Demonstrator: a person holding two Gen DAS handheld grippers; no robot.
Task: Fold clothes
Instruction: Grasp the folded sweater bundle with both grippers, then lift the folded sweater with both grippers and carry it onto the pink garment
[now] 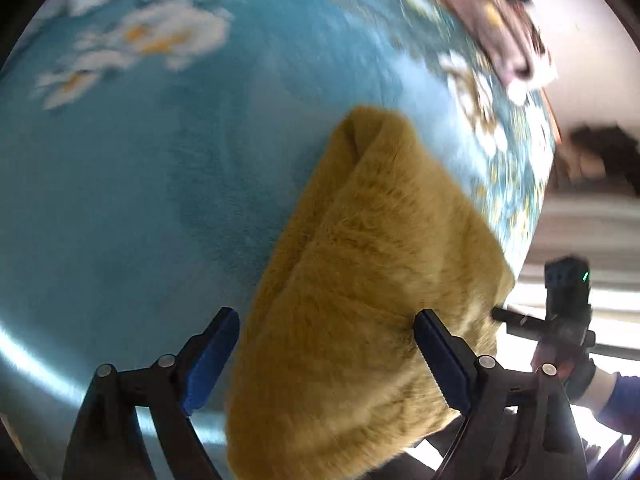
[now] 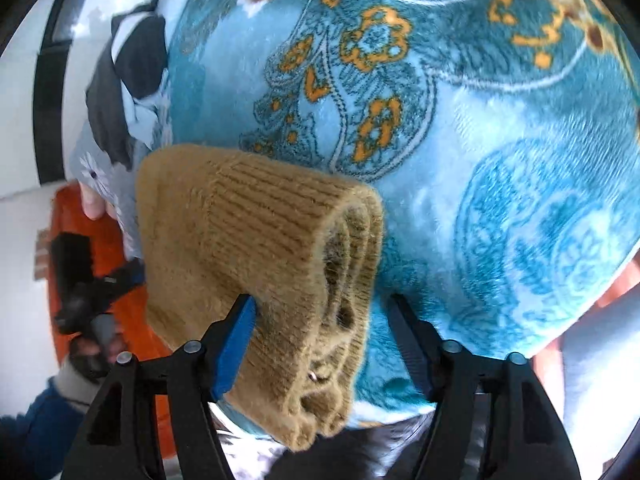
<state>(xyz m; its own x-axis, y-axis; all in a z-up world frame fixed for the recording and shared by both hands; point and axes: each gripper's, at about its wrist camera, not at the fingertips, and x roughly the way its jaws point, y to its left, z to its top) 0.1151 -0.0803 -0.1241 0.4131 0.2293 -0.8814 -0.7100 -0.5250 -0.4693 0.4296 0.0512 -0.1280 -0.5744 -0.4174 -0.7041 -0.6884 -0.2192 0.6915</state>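
Observation:
A folded mustard-yellow fuzzy sweater (image 1: 360, 280) lies on a blue patterned blanket (image 1: 140, 200). My left gripper (image 1: 326, 344) is open, its jaws wide on either side of the sweater's near end. In the right wrist view the sweater (image 2: 260, 260) shows its ribbed hem and stacked folded layers. My right gripper (image 2: 320, 340) is open, and the sweater's folded edge sits between the jaws. The right gripper also shows in the left wrist view (image 1: 560, 312), beside the sweater's right edge. The left gripper shows in the right wrist view (image 2: 92, 292), at the sweater's left.
The blanket (image 2: 480, 160) with orange flower motifs covers the whole surface. Other garments lie at its edge: a dark and white one (image 2: 128, 80) and a brown heap (image 1: 500, 32). An orange object (image 2: 100, 240) stands beyond the edge.

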